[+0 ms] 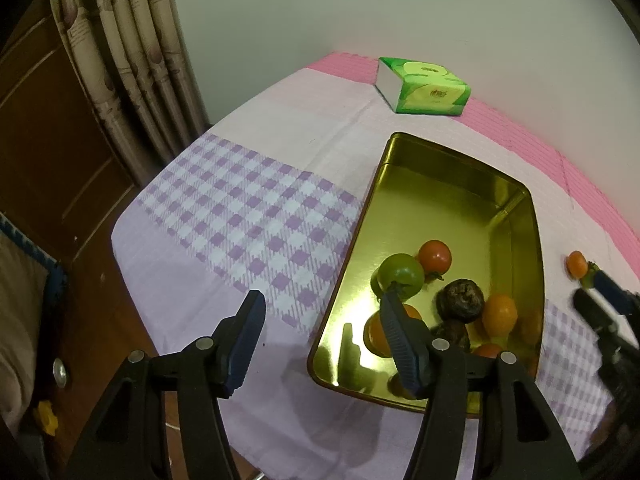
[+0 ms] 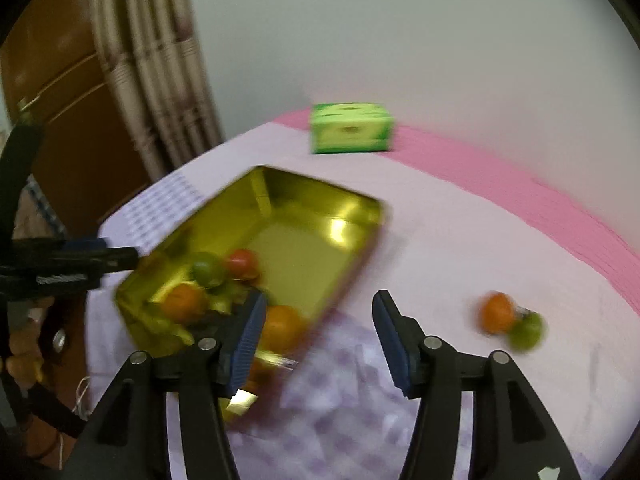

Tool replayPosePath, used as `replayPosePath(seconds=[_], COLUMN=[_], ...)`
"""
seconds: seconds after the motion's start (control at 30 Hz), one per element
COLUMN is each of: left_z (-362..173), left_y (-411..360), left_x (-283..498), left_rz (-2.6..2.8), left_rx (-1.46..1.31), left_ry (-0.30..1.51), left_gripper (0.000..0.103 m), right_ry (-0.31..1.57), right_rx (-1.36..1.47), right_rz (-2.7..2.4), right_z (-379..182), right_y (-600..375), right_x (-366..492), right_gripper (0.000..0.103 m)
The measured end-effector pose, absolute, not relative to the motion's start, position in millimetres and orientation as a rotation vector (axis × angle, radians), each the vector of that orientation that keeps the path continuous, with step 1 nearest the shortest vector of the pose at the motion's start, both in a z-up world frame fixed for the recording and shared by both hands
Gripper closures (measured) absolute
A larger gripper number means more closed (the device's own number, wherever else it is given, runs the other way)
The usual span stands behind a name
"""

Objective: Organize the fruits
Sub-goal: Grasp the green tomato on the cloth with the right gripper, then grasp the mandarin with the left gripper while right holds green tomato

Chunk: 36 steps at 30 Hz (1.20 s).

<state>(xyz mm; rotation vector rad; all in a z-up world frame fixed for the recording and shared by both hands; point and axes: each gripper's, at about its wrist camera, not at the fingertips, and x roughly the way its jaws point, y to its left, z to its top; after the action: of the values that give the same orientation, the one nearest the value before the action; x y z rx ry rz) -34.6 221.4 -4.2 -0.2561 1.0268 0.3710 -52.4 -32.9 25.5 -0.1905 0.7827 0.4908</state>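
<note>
Checked cloth [image 1: 224, 216]; gold tin [image 1: 436, 184] holds mixed fruits [image 1: 434, 256].

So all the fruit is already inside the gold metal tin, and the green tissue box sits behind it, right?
Not quite. An orange fruit and a green fruit still lie on the cloth outside the gold metal tin, as the right wrist view shows. The green tissue box does sit behind it.

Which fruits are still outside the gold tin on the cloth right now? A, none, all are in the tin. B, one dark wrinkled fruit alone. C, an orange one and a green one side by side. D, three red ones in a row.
C: in the right wrist view an orange fruit and a green fruit lie together on the tablecloth, apart from the gold tin.
</note>
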Motion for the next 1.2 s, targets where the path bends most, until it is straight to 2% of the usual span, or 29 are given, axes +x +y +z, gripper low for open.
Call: replayPosePath(seconds=[0.3,0.6,0.67,0.77,0.9,1.2], left_z=[-8,-8,-4,1,6,8], left_y=[218,192,183,164,132,56], left_x=[-32,-22,-17,-7,10,44], left_rz=[0.379,0.333,0.304,0.253,0.181,-0.007], left_rx=[-0.247,-0.157,-0.142,-0.112,-0.078,-0.048], left_ry=[1.036,1.045,1.041,1.039,1.035,1.045], left_gripper=[0.042,0.042,0.042,0.042,0.042,0.042], right_ry=[0.845,0.874,0.87,0.863,0.86,0.84], right_rx=[-0.098,-0.112,-0.12,-0.119,-0.132,-0.078], right_rz=[0.194,0.221,0.233,0.254,0.27,0.271], right_z=[-5,-32,-35,-35,-37,-29], right_y=[-150,-158,-157,-153,-149,-170], right_x=[-8,19,24,28,35,26], right_gripper=[0.047,0.048,0.05,0.061,0.068,0.071])
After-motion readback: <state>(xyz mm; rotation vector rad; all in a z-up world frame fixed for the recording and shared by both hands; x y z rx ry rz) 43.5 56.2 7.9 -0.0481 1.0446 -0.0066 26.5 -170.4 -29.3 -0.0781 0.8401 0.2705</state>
